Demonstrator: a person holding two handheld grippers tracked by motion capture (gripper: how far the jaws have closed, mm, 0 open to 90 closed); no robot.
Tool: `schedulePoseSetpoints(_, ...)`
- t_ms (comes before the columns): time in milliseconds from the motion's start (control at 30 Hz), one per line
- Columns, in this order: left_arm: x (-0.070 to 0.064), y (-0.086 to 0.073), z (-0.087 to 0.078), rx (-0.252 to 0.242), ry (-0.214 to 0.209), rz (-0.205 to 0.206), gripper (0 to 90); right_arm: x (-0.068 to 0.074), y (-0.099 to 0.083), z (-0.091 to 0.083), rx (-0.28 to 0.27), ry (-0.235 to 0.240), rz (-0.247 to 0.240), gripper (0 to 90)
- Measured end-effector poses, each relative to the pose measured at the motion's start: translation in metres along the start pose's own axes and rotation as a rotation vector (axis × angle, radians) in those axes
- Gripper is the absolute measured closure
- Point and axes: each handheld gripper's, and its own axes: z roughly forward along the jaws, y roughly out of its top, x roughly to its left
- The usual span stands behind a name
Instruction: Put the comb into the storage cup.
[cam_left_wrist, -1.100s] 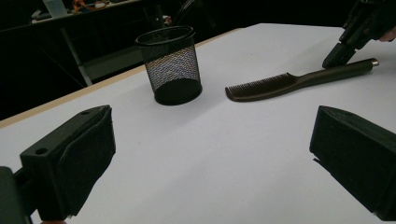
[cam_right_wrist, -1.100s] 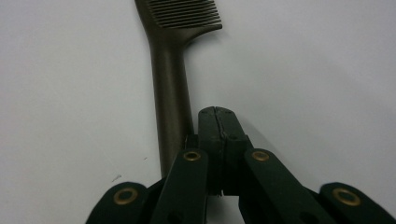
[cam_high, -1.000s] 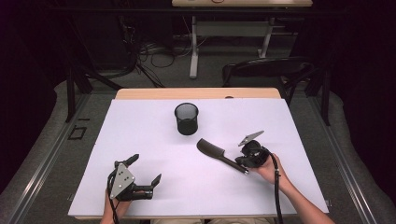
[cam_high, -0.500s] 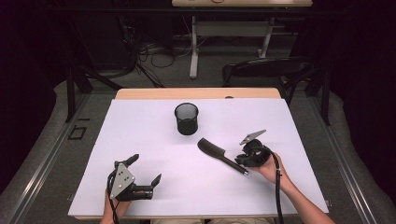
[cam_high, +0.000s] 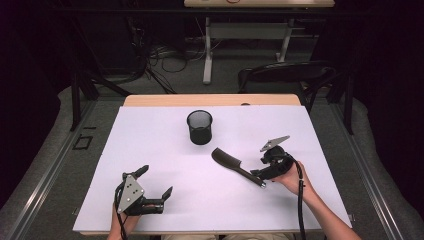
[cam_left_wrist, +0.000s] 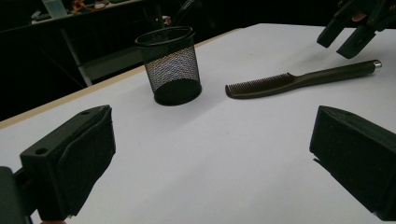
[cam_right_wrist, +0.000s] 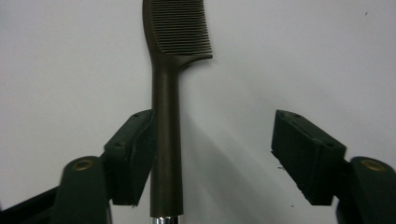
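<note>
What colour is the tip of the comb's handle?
Silver, on a dark brown comb; left gripper view shows it best.

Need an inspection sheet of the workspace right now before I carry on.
Surface: white table top, bare around the items.
Job's things: mesh pen cup upright; comb lying flat, its handle between the right jaws.
Clutter: nothing seen.
Grippers: left gripper open, low near the front edge; right gripper open, one jaw against the comb handle.
Cables: one trails from each gripper; more on the floor behind.
Surroundings: dark room, chair behind table.
</note>
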Motion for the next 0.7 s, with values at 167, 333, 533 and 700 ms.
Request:
schedulePoseSetpoints(167, 0.000, 0.000, 0.000, 0.002, 0.000, 0.002, 0.1, 0.002, 0.002, -0.003, 0.006, 0.005, -0.014, 17.0)
schedulePoseSetpoints(333, 0.000, 0.000, 0.000, 0.002, 0.001, 0.004, 0.1, 0.007, 0.006, -0.006, 0.017, 0.014, -0.049, 10.6)
schedulePoseSetpoints(533, 0.000, 0.000, 0.000, 0.004, 0.003, 0.006, 0.1, 0.013, 0.010, -0.008, 0.017, 0.021, -0.066, 6.0)
schedulePoseSetpoints(700, -0.001, 0.000, 0.000, 0.005, 0.002, 0.008, 0.1, 0.017, 0.014, -0.010, 0.025, 0.026, -0.085, 1.8)
